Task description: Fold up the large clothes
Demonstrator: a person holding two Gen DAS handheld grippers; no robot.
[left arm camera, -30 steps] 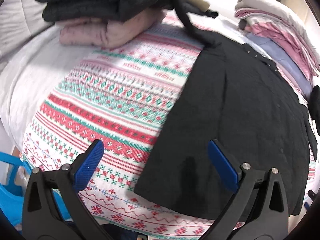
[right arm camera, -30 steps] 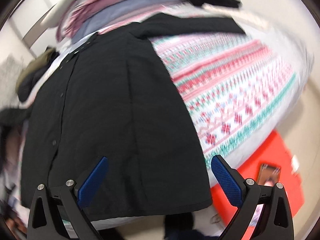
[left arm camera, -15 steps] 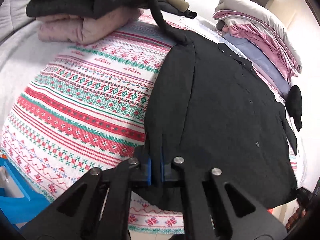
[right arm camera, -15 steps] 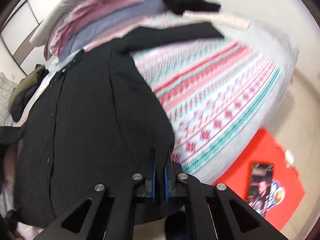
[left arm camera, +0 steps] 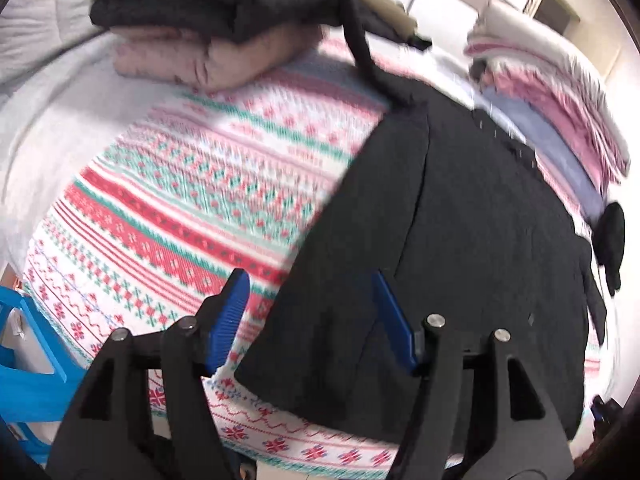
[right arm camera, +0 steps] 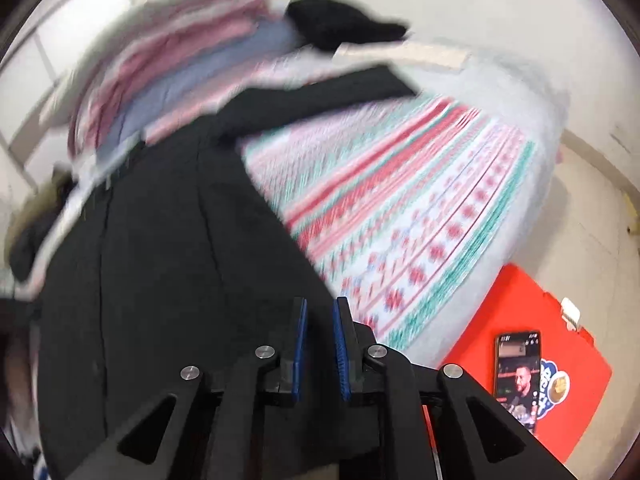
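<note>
A large black buttoned coat [left arm camera: 460, 240] lies spread flat on a red, green and white patterned blanket [left arm camera: 192, 200] on the bed. It also shows in the right wrist view [right arm camera: 160, 264]. My left gripper [left arm camera: 310, 312] is open above the coat's near left hem corner, holding nothing. My right gripper [right arm camera: 320, 344] stands over the coat's near right hem corner with its jaws a narrow gap apart. Whether cloth is between them is not visible. One sleeve [right arm camera: 320, 92] stretches toward the far right.
A stack of folded dark and pink clothes [left arm camera: 208, 28] sits at the far left. Folded pink and blue bedding [left arm camera: 552, 92] lies at the far side. A blue plastic stool [left arm camera: 24, 360] stands on the left. A red box with a phone [right arm camera: 518, 376] is on the floor.
Both grippers were shut on the coat's hem half a second ago. The left one has opened wide and let go. The right one has opened a little. Both views are blurred by motion.
</note>
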